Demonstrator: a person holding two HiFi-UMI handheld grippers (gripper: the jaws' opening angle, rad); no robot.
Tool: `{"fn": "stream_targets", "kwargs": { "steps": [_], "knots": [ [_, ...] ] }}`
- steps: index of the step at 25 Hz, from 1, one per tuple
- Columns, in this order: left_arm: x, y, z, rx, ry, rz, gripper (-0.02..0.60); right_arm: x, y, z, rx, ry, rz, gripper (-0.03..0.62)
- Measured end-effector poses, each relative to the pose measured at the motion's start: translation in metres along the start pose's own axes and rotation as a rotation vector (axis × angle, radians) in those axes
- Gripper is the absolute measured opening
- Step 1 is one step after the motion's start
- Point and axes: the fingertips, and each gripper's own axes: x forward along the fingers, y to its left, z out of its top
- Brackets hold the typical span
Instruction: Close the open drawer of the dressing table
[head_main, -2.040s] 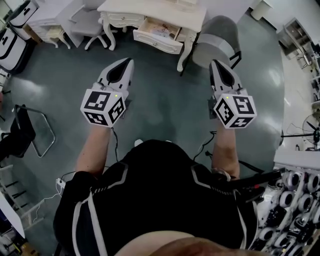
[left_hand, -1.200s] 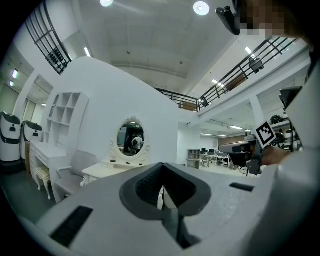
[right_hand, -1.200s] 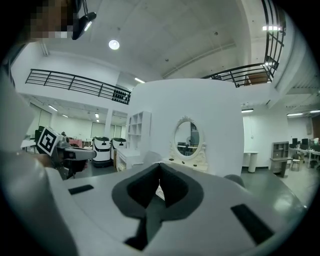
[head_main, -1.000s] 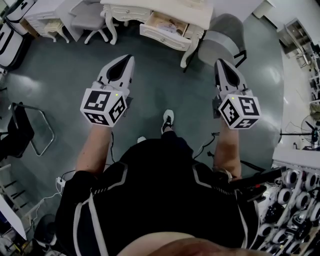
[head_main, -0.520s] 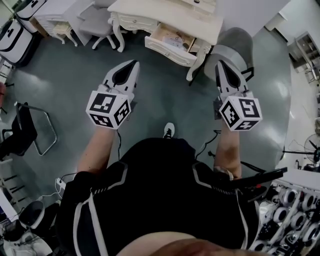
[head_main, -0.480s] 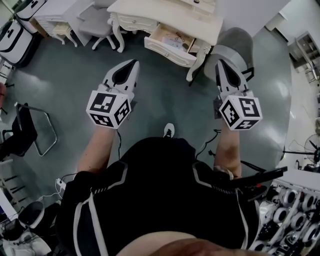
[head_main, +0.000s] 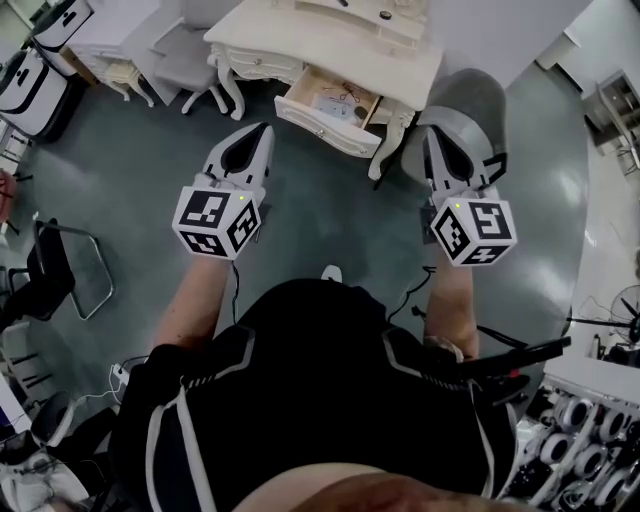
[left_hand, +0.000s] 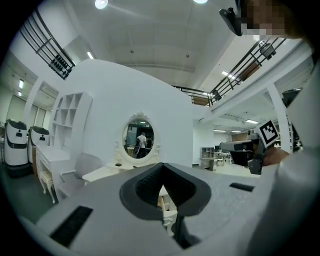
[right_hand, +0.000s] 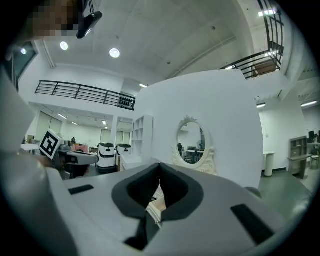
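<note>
The cream dressing table (head_main: 395, 55) stands at the top of the head view, its drawer (head_main: 330, 108) pulled out toward me with small items inside. Both grippers hang in the air short of it, over the grey floor. My left gripper (head_main: 265, 128) is shut and holds nothing, its tips pointing at the drawer's left front. My right gripper (head_main: 430, 135) is shut and holds nothing, to the right of the drawer, over the chair. In the left gripper view the oval mirror (left_hand: 138, 141) shows above the shut jaws, and in the right gripper view the mirror (right_hand: 190, 144) too.
A grey padded chair (head_main: 462, 112) stands right of the drawer. Another grey chair (head_main: 185, 55) and a second white table (head_main: 100, 30) are at upper left. A black metal frame (head_main: 60, 270) stands at left. A cable (head_main: 410, 290) crosses the floor; equipment shelves (head_main: 580, 440) fill the lower right.
The person has stepped toward the dressing table, so table and drawer sit lower and larger in the head view. Both grippers have stayed shut and pointed forward.
</note>
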Motion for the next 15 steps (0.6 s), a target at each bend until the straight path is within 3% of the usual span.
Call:
{"fn": "stream_targets", "kwargs": {
  "steps": [15],
  "knots": [
    [0.084, -0.027, -0.011, 0.022, 0.035, -0.003, 0.000, 0.026, -0.076, -0.019, 0.011, 0.007, 0.039, 0.005]
  ]
}}
